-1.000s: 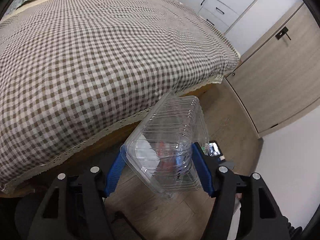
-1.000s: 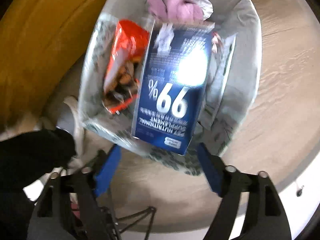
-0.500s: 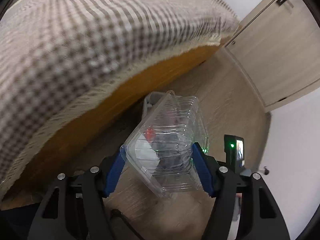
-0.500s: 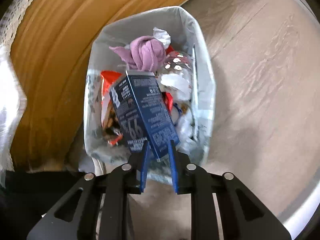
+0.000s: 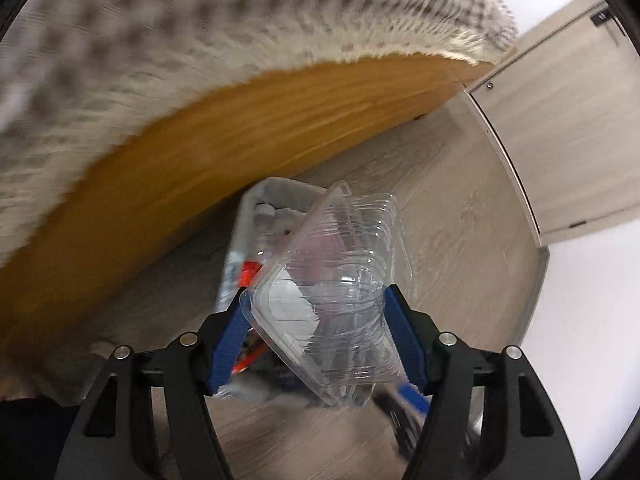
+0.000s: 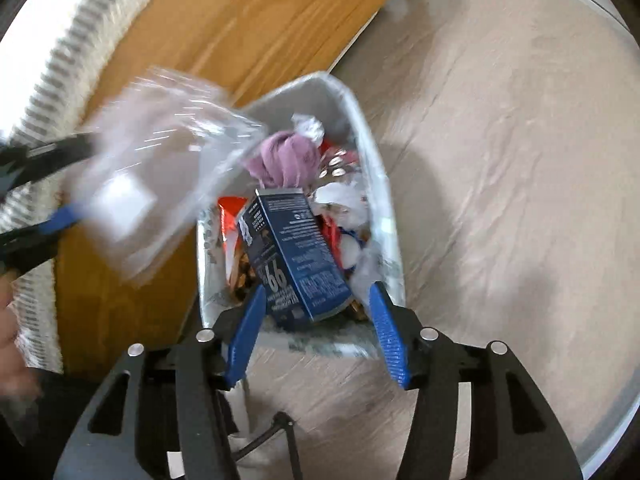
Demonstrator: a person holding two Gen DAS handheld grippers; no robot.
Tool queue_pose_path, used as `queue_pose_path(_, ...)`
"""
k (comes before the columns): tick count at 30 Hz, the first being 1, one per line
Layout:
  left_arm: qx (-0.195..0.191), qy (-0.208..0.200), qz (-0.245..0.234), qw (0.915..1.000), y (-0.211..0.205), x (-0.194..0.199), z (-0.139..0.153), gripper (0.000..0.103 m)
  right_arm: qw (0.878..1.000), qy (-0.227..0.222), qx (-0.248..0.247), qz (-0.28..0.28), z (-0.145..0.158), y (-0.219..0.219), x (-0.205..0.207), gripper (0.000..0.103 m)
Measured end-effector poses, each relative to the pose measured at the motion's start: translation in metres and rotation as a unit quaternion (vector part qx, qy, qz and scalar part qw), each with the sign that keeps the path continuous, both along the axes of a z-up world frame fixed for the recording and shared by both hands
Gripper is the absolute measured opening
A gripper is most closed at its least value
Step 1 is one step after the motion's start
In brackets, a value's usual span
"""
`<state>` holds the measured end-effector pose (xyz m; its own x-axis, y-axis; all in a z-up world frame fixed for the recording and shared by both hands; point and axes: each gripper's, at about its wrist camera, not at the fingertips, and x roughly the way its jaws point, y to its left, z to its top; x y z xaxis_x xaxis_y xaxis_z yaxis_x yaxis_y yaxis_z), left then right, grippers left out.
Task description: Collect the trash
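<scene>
Clamshell container [image 5: 332,304], clear plastic: clamped in left gripper [image 5: 316,336] above trash bin [image 6: 372,148]. Right gripper [image 6: 316,336] empty, jaws just parted; blue box [image 6: 292,248] in bin.

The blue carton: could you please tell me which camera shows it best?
The right wrist view: the blue carton lies unobstructed in the bin, print visible. In the left wrist view it is hidden behind the clear container.

my left gripper [image 5: 316,340] has blue pads and black arms, as does my right gripper [image 6: 316,328]. the clamshell container [image 5: 336,280] is clear. the bin liner [image 6: 384,200] is white, the carton [image 6: 296,256] navy with white print, the cloth [image 6: 286,160] mauve, the snack wrapper [image 6: 230,220] orange-red. the bedspread [image 5: 160,40] is brown-and-white checked, the bed frame [image 5: 240,140] honey wood.
</scene>
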<state>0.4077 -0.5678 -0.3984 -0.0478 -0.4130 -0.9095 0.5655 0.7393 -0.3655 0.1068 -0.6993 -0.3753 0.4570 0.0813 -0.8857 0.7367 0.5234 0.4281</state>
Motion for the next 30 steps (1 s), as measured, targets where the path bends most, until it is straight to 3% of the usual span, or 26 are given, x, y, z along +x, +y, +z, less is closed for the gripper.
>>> queue_pose_path(2, -0.004, 0.012, 0.015, 0.9998, -0.013, -0.002, -0.016, 0.069, 1.0, -0.006, -0.002, -0.014, 0.009, 0.003, -0.021, 0.053)
queue_pose_path(3, 0.003, 0.034, 0.014, 0.9993, -0.023, -0.005, -0.031, 0.083, 1.0, -0.005, -0.001, -0.021, 0.01, 0.005, -0.031, 0.053)
queue_pose_path(4, 0.019, 0.052, 0.01, 0.9984, -0.027, -0.006, -0.043, 0.087, 1.0, 0.0, 0.002, -0.027, 0.008, 0.008, -0.039, 0.053)
queue_pose_path(6, 0.04, 0.07, 0.013, 0.9967, -0.028, -0.012, -0.061, 0.087, 0.999, 0.011, 0.008, -0.035, 0.001, 0.012, -0.048, 0.053)
queue_pose_path(10, 0.025, 0.098, -0.016, 0.9948, -0.013, -0.025, -0.063, 0.088, 0.999, 0.023, 0.019, -0.031, -0.004, 0.017, -0.048, 0.053)
queue_pose_path(19, 0.047, 0.052, -0.039, 0.9968, 0.02, -0.019, -0.042, 0.088, 0.999, 0.042, -0.014, -0.016, 0.014, 0.021, -0.026, 0.055)
queue_pose_path(20, 0.049, 0.039, -0.042, 0.9971, 0.025, -0.019, -0.034, 0.088, 0.998, 0.055, -0.023, -0.01, 0.017, 0.022, -0.023, 0.062)
queue_pose_path(22, 0.052, 0.013, -0.05, 0.9973, 0.037, -0.019, -0.018, 0.088, 0.996, 0.076, -0.042, -0.006, 0.024, 0.023, -0.021, 0.066)
queue_pose_path(26, 0.036, -0.041, -0.078, 0.9954, 0.064, -0.018, 0.022, 0.09, 0.99, 0.121, -0.076, 0.007, 0.035, 0.026, -0.014, 0.066)
queue_pose_path(30, 0.014, -0.087, -0.075, 0.9933, 0.096, -0.008, 0.062, 0.091, 0.987, 0.131, -0.087, 0.014, 0.058, 0.034, -0.003, 0.066)
